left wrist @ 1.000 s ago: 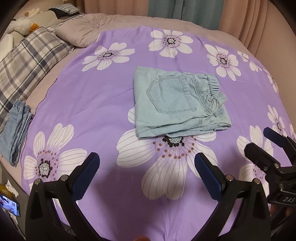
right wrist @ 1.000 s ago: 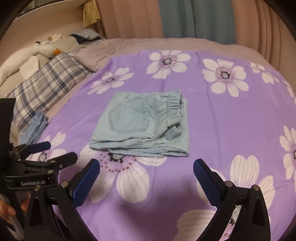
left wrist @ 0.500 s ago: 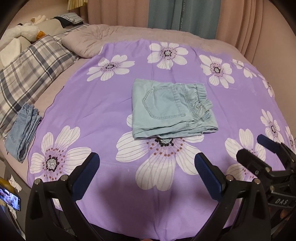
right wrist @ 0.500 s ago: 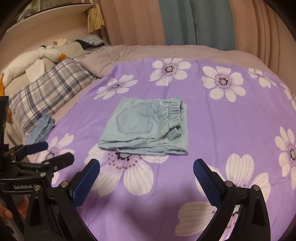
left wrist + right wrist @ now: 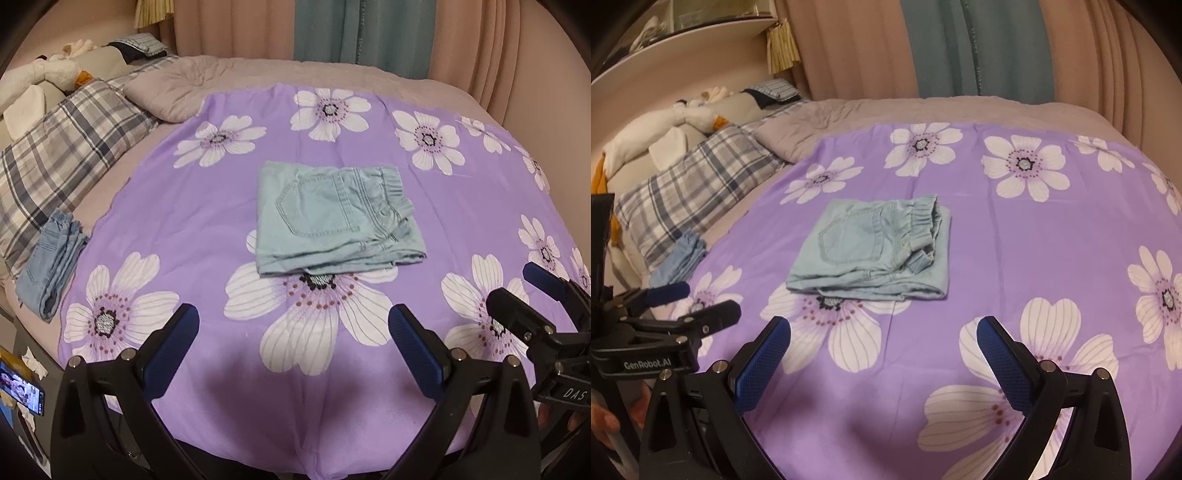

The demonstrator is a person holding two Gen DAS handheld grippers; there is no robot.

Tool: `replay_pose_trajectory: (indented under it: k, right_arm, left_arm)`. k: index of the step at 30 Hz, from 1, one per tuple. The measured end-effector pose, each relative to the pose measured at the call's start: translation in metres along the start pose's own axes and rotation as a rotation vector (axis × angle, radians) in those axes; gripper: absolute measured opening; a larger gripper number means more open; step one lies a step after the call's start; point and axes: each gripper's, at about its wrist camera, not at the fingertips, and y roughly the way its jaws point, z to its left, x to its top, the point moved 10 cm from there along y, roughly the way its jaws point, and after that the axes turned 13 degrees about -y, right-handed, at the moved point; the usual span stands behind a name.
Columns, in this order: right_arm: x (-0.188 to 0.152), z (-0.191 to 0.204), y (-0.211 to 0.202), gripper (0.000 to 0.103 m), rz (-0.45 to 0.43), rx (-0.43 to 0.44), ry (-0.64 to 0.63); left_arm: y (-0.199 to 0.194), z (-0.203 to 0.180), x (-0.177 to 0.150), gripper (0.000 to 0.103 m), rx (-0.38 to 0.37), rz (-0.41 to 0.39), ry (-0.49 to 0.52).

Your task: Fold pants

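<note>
A: How do the two tools stand?

B: The left gripper (image 5: 293, 334) has its jaws spread wide and holds nothing. The right gripper (image 5: 882, 339) is the same, wide apart and empty. Both hang above the near part of the purple sheet (image 5: 184, 206), and their blue pads (image 5: 173, 343) touch no cloth.

A: Where are the pants?

B: The pants (image 5: 332, 218) lie folded into a flat packet in the middle of the sheet, back pocket up, elastic waistband to the right. They are well apart from both grippers.

A: How many things do you count?

B: One light folded pants, one second denim piece (image 5: 51, 266) at the left edge of the bed, one plaid pillow (image 5: 62, 147), and two grippers.

A: Does one view show more than the other?

B: Yes. The left view shows a lit phone (image 5: 22, 391) in the low left corner, and the right gripper at its right border. The right view shows a shelf (image 5: 683, 33) on the wall, the left gripper at its left border, and part of a hand (image 5: 605, 421) under it.
</note>
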Motion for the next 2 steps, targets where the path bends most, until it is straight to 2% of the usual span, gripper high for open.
replay_pose_trajectory:
  k: [2]
  right_arm:
    - [0.0031,0.0010,0.0002,0.100,-0.006,0.001,0.004]
  left_arm:
    - [-0.0015,0.0037,0.0032,0.102,0.002,-0.003,-0.016]
